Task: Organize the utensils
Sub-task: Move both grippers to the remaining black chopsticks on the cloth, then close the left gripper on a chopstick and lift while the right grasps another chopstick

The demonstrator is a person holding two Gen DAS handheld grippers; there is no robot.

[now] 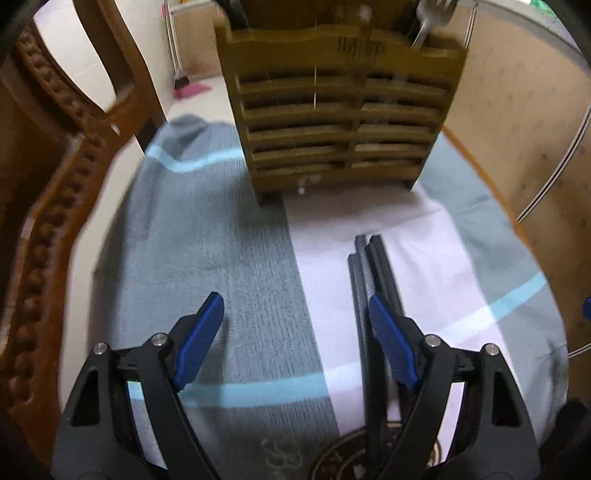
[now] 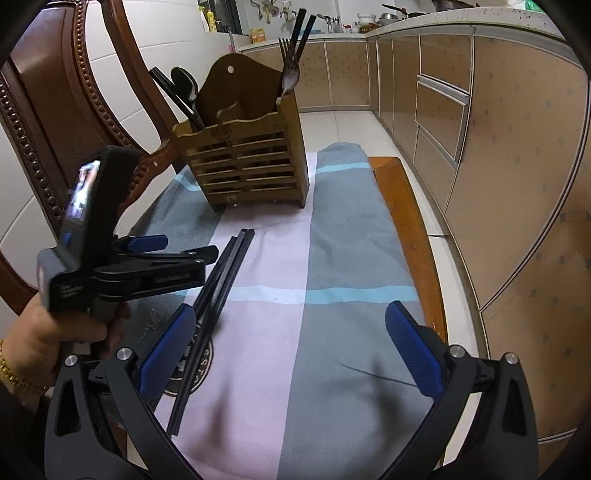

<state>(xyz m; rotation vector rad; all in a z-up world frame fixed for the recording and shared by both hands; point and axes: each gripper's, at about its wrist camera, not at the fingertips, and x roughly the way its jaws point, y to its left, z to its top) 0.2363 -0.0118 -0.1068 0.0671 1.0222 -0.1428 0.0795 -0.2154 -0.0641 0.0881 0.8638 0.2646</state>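
Several black chopsticks [image 1: 373, 266] [image 2: 225, 269] lie in a bundle on a striped towel [image 1: 221, 240] [image 2: 343, 240]. Behind them stands a slatted wooden utensil holder [image 1: 332, 122] [image 2: 251, 162] with a fork [image 2: 290, 70], a spoon [image 2: 184, 83] and more black chopsticks [image 2: 303, 33] upright in it. My left gripper [image 1: 295, 306] [image 2: 184, 249] hangs open over the towel; its right finger is right beside the bundle and nothing lies between its pads. My right gripper [image 2: 291, 314] is open too, low over the near end of the towel, with the chopsticks by its left finger.
A carved wooden chair [image 1: 55, 166] [image 2: 55, 92] stands close on the left. A person's hand [image 2: 55, 332] holds the left gripper's handle. The towel covers a narrow wooden table [image 2: 406, 221], and kitchen cabinets [image 2: 498, 147] run along the right.
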